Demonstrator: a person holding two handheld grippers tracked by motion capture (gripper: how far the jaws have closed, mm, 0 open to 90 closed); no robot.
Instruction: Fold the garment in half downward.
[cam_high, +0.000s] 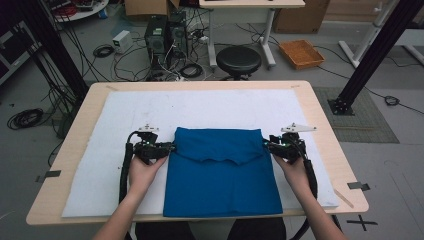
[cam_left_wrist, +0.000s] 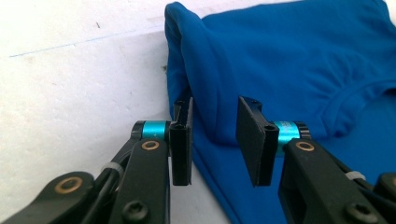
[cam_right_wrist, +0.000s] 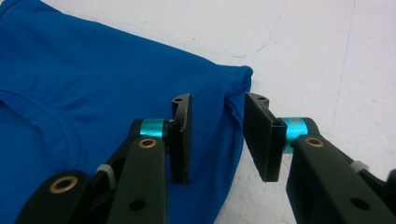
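On white padded mat (cam_high: 125, 115) over wooden table (cam_high: 325, 130): blue shirt (cam_high: 220, 175), folded, upper part doubled down so neckline (cam_high: 220, 161) faced the near side; lay centred, near edge reaching the mat's front border.

At shirt's left edge, near the upper fold: left gripper (cam_high: 170, 148), held in left hand (cam_high: 145, 172), pointed inward toward the cloth. Jaws apart, no earlier picture for comparison; in left gripper view, left gripper (cam_left_wrist: 215, 140) straddled the folded side edge of blue shirt (cam_left_wrist: 289, 60), fabric between the pads but not pinched, one pad over bare white padded mat (cam_left_wrist: 70, 93).

At shirt's right edge, level with the first: right gripper (cam_high: 266, 145), held in right hand (cam_high: 295, 172), likewise pointed inward. Jaws apart; in right gripper view, right gripper (cam_right_wrist: 217, 140) stood astride the corner fold of blue shirt (cam_right_wrist: 93, 79), cloth in the gap, not clamped.

Beyond the table, on the floor: black stool (cam_high: 238, 60), computer towers (cam_high: 165, 35), orange tray (cam_high: 301, 53), loose cables.
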